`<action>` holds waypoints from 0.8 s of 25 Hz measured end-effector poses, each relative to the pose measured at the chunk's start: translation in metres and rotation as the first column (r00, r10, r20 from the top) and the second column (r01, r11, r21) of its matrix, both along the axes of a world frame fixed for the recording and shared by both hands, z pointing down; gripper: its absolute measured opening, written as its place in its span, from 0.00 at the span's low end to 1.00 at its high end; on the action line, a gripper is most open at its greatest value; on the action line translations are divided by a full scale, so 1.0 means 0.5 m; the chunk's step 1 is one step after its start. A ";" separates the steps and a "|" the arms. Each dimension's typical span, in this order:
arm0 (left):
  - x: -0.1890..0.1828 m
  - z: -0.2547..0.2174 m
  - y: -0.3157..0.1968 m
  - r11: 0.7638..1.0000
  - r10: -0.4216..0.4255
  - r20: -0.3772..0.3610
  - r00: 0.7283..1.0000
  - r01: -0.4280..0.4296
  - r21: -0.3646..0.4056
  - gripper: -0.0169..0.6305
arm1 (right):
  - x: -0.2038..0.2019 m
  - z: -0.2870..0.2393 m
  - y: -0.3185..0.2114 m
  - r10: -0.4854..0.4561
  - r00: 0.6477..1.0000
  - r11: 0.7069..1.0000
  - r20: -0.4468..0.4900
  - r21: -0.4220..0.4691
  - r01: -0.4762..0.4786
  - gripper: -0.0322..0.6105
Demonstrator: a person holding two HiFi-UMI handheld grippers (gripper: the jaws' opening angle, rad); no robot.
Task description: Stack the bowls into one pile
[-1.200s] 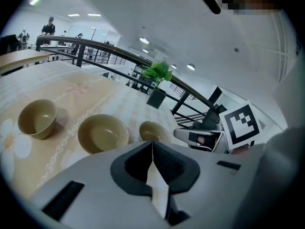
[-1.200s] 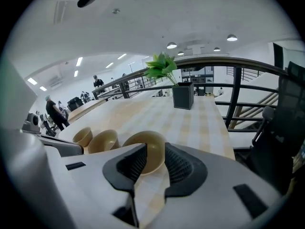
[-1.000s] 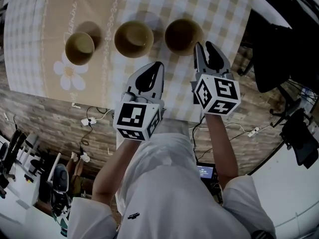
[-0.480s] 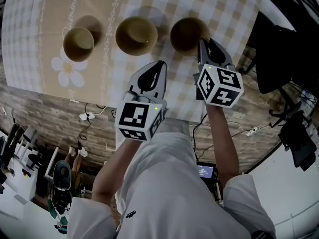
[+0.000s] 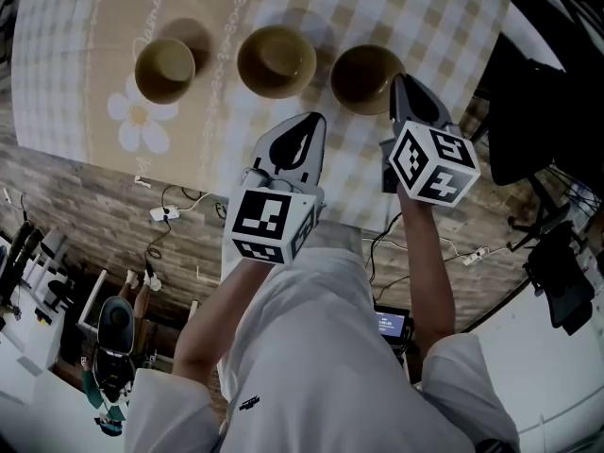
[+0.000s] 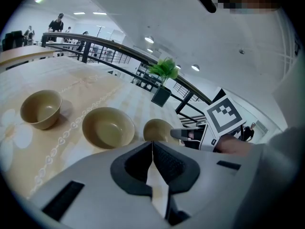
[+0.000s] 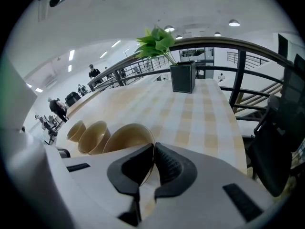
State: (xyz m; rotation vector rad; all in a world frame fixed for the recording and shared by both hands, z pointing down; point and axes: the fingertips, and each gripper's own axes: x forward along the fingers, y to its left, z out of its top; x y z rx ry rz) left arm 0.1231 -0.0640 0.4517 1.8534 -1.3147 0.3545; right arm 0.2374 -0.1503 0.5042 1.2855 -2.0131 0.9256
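1. Your right bowl (image 5: 366,78) is the end one of three tan bowls standing upright in a row on the checked tablecloth (image 5: 444,26). It is the bowl closest to the table's right edge.
2. Your right gripper (image 5: 408,88) is at that bowl's near right rim. In the right gripper view the thin wall of the right bowl (image 7: 125,137) runs down into the narrow slot between the jaws. The ribbed pads are pressed against it, one inside and one outside, so the right gripper (image 7: 153,149) is clamped on the rim.
3. The middle bowl (image 5: 276,61) sits just beside the right one with a small gap of cloth between them. From the right gripper view the middle bowl (image 7: 95,135) and the left bowl (image 7: 76,130) line up behind the held one.
4. The left bowl (image 5: 164,70) looks the smallest. It stands apart from the middle one, on the plain beige band of the cloth, just above a printed daisy (image 5: 139,121).
5. Your left gripper (image 5: 307,125) hangs over the near edge of the table, below the gap between the middle and right bowls, touching none of them. In the left gripper view its jaws meet tip to tip with nothing between them (image 6: 152,144).
6. That same view shows all three bowls empty: left (image 6: 42,109), middle (image 6: 108,127) and right (image 6: 157,129). Your right gripper's marker cube (image 6: 224,118) is just beyond.
7. A potted plant (image 7: 182,78) stands at the far end of the table.
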 end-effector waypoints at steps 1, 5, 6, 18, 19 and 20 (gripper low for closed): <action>-0.004 -0.003 0.001 1.000 -0.002 0.001 1.000 0.002 0.002 0.07 | -0.003 -0.003 0.001 -0.005 1.000 1.000 0.001 0.003 0.005 0.12; -0.022 -0.014 0.003 1.000 -0.019 0.006 1.000 0.019 0.011 0.07 | -0.011 -0.017 0.007 -0.019 1.000 1.000 0.005 0.004 0.019 0.12; -0.027 -0.017 0.003 1.000 -0.023 0.008 1.000 0.023 0.016 0.07 | -0.013 -0.022 0.006 -0.021 1.000 1.000 0.010 0.005 0.021 0.12; -0.102 -0.045 0.031 0.996 -0.083 0.019 0.996 0.082 0.030 0.06 | -0.115 -0.120 0.017 -0.099 0.990 0.995 0.096 0.035 0.096 0.12; -0.111 -0.048 0.034 0.995 -0.093 0.020 0.996 0.092 0.031 0.07 | -0.127 -0.124 0.018 -0.112 0.989 0.993 0.100 0.037 0.109 0.12; -0.120 -0.050 0.037 0.994 -0.103 0.022 0.994 0.102 0.032 0.07 | -0.139 -0.128 0.019 -0.125 0.987 0.992 0.103 0.040 0.121 0.12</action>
